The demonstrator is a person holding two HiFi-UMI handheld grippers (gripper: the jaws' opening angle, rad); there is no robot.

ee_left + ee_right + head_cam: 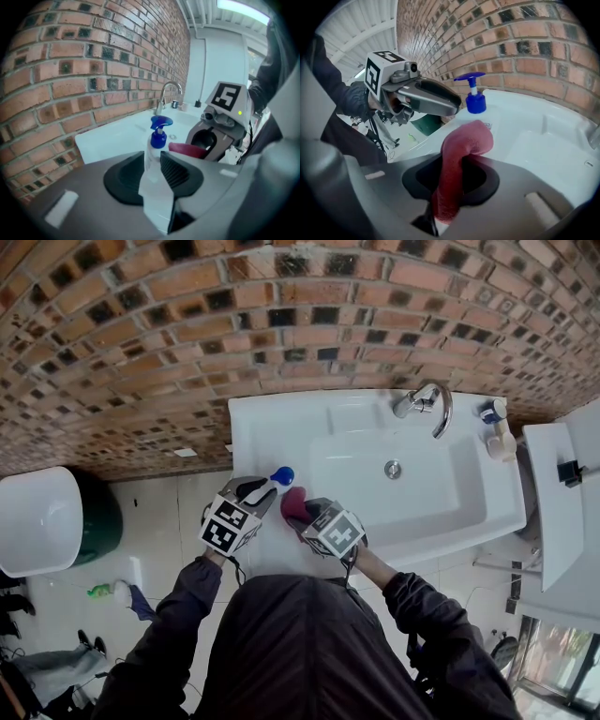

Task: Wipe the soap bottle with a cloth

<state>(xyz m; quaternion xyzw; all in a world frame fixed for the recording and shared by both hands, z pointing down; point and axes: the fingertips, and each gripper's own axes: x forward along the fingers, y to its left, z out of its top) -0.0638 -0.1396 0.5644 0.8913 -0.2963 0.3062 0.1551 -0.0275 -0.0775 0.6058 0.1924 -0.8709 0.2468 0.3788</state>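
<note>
Soap bottle (158,133) half hidden in left tongs (152,165), right tongs (453,182) clamping cloth (463,145)

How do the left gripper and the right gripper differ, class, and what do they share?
The left gripper grips a clear soap bottle with a blue pump; the right gripper grips a red cloth. The left's bottle is stiff; the right's cloth curls over. Both are shut on something.

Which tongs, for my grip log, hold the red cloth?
The right tongs: the red cloth is pinched between them, while the left tongs clamp the bottle.
</note>
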